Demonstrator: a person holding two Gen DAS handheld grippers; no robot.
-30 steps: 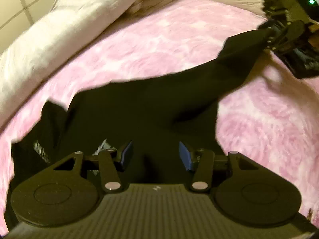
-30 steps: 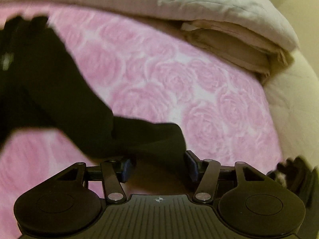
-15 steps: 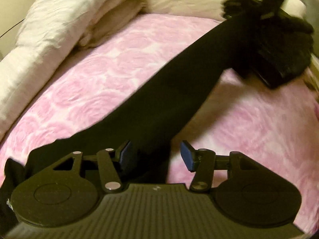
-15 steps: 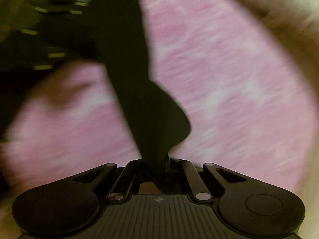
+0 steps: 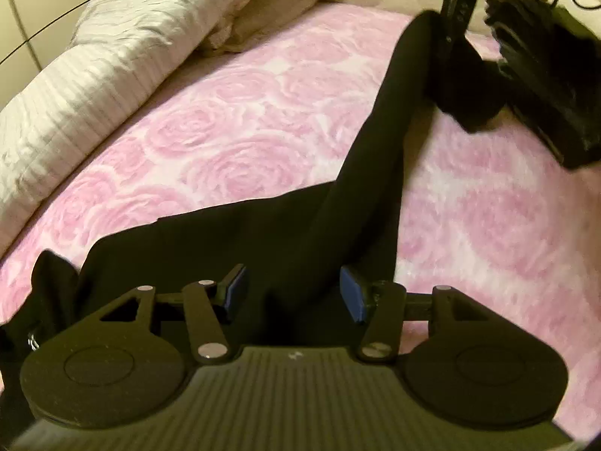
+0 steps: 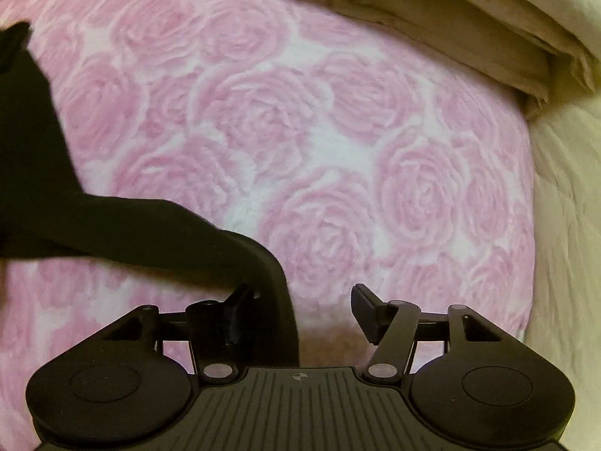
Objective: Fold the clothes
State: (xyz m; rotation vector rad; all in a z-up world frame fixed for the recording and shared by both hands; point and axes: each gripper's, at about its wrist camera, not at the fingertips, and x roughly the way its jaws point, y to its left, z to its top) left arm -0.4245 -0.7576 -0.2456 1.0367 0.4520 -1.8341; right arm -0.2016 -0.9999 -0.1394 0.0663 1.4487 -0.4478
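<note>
Left wrist view: the black garment (image 5: 210,240) lies on the pink rose bedspread (image 5: 233,127), one leg rising between the left tool's (image 5: 293,289) parted, unpressing pads. At the right tool (image 6: 300,312), jaws opening, fabric drapes over its left pad (image 6: 236,314) only

Pink rose-patterned blanket (image 6: 300,131) across the bed, cream quilt (image 5: 94,71) and folded beige bedding (image 6: 469,30) along its edges, under warm dim light.
</note>
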